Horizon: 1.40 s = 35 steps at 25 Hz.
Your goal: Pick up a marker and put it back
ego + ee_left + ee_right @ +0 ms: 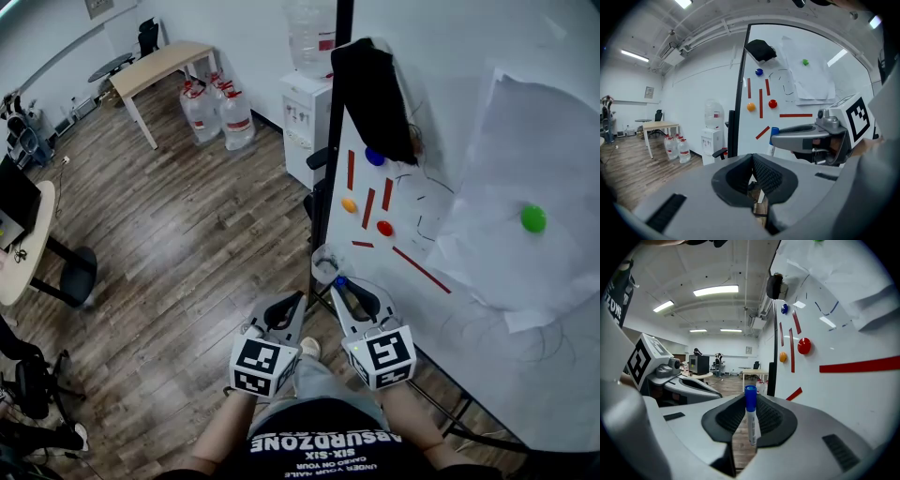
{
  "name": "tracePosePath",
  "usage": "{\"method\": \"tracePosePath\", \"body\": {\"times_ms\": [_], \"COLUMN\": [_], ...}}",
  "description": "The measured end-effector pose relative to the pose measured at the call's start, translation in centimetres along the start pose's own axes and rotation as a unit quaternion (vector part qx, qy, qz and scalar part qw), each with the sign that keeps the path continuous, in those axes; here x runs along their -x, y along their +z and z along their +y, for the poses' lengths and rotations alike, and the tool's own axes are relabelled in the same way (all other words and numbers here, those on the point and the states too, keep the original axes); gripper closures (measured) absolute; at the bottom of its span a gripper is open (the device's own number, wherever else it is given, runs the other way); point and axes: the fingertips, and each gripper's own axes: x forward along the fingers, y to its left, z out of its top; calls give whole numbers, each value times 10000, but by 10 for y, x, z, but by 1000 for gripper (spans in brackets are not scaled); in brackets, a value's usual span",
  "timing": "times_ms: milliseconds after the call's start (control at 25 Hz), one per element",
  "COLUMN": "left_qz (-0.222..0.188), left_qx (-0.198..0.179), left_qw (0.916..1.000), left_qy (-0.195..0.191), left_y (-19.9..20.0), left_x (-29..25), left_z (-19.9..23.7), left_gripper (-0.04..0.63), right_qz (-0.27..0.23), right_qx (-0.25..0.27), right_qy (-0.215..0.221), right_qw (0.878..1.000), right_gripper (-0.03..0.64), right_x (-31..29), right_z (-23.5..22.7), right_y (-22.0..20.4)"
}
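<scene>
Head view looks steeply down; the 2 gripper views share the whiteboard (pixel 843 390).

We look down on a brown wooden floor (pixel 187 244). A white water cooler (pixel 307 127) stands against the white wall (pixel 248 37); just left of it sit large water jugs (pixel 217 114), farther left a light wooden table (pixel 155 66). Strip lights (pixel 716 290) glow overhead.

White lettering on a black shirt is the only readable text.
On the near edge of the head view, the person's shirt (pixel 314 448) reads, upside down, "ABSURDZONE" with "SIX-SIX" under it; smaller lines below blur. The left cube (pixel 262 367) and right cube (pixel 382 358) beside it bear square black-and-white code patterns, no letters. Print on the marker (pixel 751 423) barrel is too small to read.
</scene>
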Motion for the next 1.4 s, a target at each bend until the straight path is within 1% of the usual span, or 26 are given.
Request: {"method": "tracePosePath", "body": {"times_ms": [400, 640, 1120, 1400], "left_qz": [47, 119, 160, 189], "left_qx": [12, 23, 28, 41], "left_qw": [10000, 9999, 9998, 9998], "left_qy": [-37, -73, -90, -41], "left_y": [-3, -8, -13, -16], "left_x": [-4, -7, -7, -4], "left_z": [-7, -13, -22, -21], "left_gripper": [586, 588, 588, 588], "right_qz": [419, 593, 643, 617], "right_qx": [-167, -198, -214, -212], "right_qy": [105, 201, 227, 241], "right_qw": [9989, 9978, 9974, 9976], "right_gripper": [551, 551, 551, 551], "right_x": [-1, -2, 4, 5], "right_z": [2, 6, 6, 7], "right_y": [-37, -52, -58, -56]}}
